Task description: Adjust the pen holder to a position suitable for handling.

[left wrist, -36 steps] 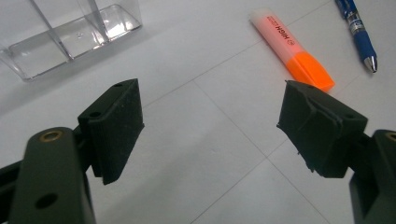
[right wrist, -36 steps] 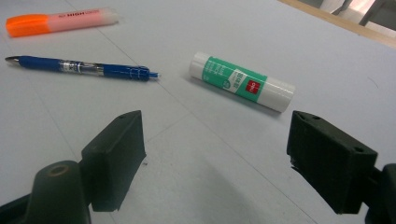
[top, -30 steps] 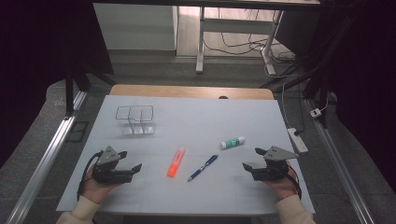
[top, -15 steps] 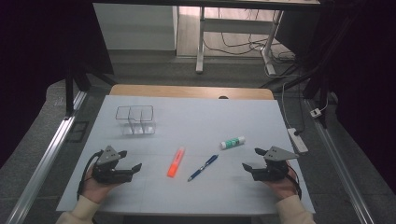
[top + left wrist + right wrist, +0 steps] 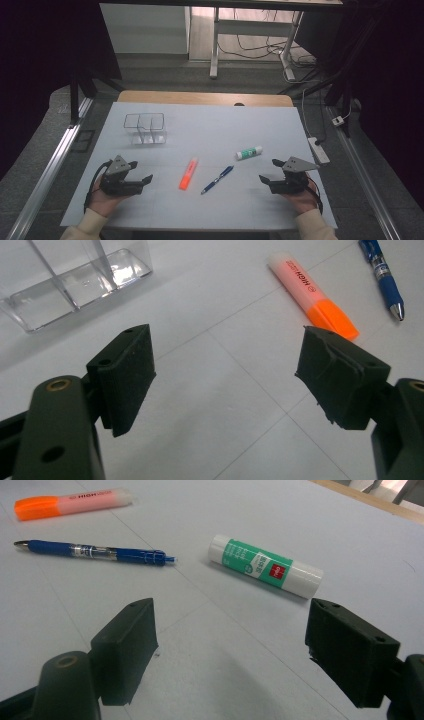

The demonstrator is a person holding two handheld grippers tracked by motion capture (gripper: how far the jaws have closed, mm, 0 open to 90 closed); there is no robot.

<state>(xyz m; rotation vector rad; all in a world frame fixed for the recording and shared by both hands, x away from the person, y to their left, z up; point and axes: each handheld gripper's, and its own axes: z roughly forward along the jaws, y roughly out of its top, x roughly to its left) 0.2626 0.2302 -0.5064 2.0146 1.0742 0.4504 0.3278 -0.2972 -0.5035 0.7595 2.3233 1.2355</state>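
An orange highlighter (image 5: 188, 173) (image 5: 312, 294) (image 5: 70, 503) lies near the middle of the white table top (image 5: 210, 130). Just right of it lies a blue pen (image 5: 217, 179) (image 5: 383, 276) (image 5: 95, 552). A green-and-white glue stick (image 5: 249, 152) (image 5: 265, 566) lies farther right. A clear plastic holder (image 5: 145, 128) (image 5: 75, 275) with compartments stands at the back left, with nothing in it. My left gripper (image 5: 142, 171) (image 5: 225, 372) rests open near the front left, nothing between its jaws. My right gripper (image 5: 269, 170) (image 5: 230, 650) rests open near the front right, also holding nothing.
A wooden strip (image 5: 205, 98) borders the table's far edge. A power strip (image 5: 319, 150) lies on the floor to the right, with cables and desk legs (image 5: 214, 45) beyond. Metal rails (image 5: 47, 170) run along both sides.
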